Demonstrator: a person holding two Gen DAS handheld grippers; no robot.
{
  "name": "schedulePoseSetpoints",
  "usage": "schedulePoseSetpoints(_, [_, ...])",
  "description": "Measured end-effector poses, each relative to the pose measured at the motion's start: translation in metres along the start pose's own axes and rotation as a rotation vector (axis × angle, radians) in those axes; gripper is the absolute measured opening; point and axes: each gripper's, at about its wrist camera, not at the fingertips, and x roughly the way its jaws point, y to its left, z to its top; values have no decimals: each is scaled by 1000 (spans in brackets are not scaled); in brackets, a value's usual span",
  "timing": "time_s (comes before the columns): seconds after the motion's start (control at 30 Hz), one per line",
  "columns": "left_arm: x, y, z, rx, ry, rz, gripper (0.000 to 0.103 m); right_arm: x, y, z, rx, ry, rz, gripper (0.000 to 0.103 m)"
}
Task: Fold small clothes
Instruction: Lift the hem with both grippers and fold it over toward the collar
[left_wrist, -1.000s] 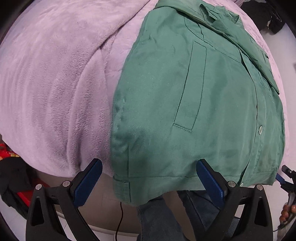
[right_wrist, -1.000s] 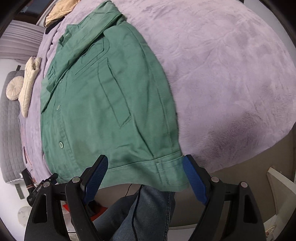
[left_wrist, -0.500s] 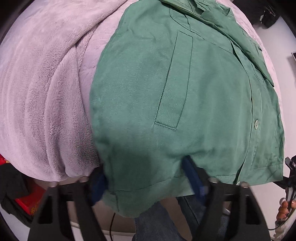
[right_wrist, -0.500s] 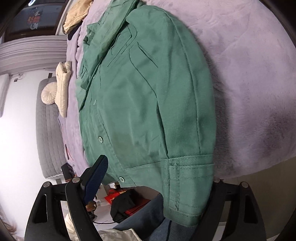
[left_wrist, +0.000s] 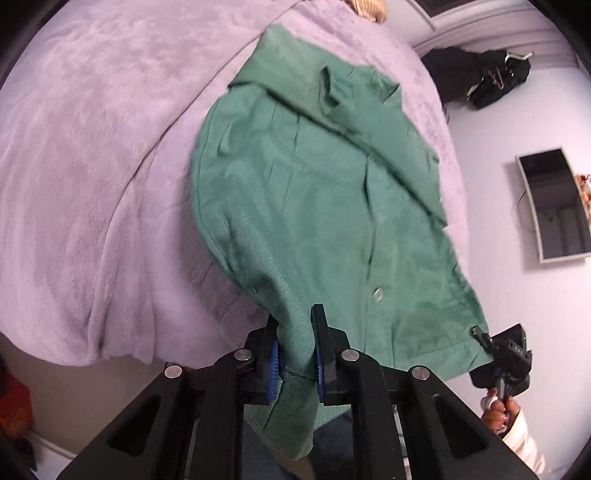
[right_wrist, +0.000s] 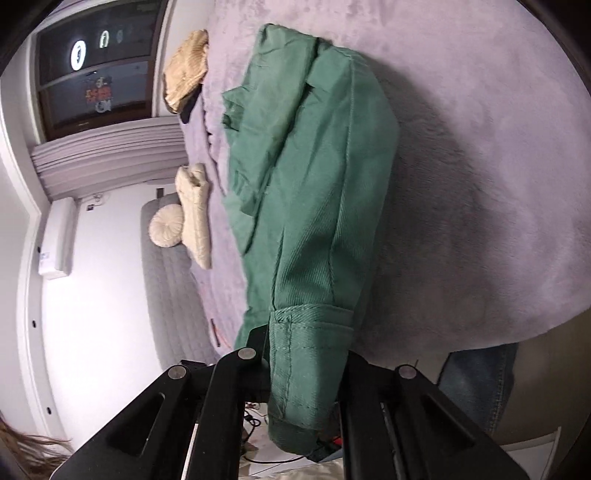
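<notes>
Green shirt lying buttoned-side up on the bed, collar end at 12 o'clock, hem lifted off the near edge at 6. Left tongs closing narrow on a bunched fold of the hem, cloth pinched between the blue pads. Right tongs closing on the opposite hem corner, thick seamed band caught between the jaws; the same tool visible at 4 o'clock in the left view, gripped by a hand.

Best done, by the look of it, by raising both corners evenly, keeping the hem taut between the two grips, then carrying it toward the collar so the fold lands square. Uneven height likely to skew the crease; bunched cloth on the left may need smoothing after.

Bed covered by a plush lilac blanket, rumpled at 9 o'clock. Cream cushions and a tan garment beyond the shirt. Dark window at 10 o'clock in the right view, dark clothing and a wall mirror around 2 in the left.
</notes>
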Motion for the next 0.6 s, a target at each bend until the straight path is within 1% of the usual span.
schedulePoseSetpoints(0.13, [-16, -12, 26, -28, -53, -52, 16, 8, 34, 26, -12, -2, 99, 10])
schedulePoseSetpoints(0.27, [-26, -30, 69, -43, -113, -89, 16, 25, 67, 62, -16, -12, 178, 10])
schedulePoseSetpoints(0.37, [-25, -49, 109, -42, -149, -90, 16, 40, 93, 99, -29, -4, 213, 10])
schedulePoseSetpoints(0.43, [-22, -58, 140, -43, -175, -88, 16, 53, 111, 131, -47, 3, 230, 10])
schedulePoseSetpoints(0.53, [-10, -74, 190, -46, -211, -68, 16, 69, 126, 176, -39, 2, 240, 10])
schedulePoseSetpoints(0.6, [1, -79, 224, -53, -235, -34, 16, 81, 130, 207, -15, -6, 239, 10])
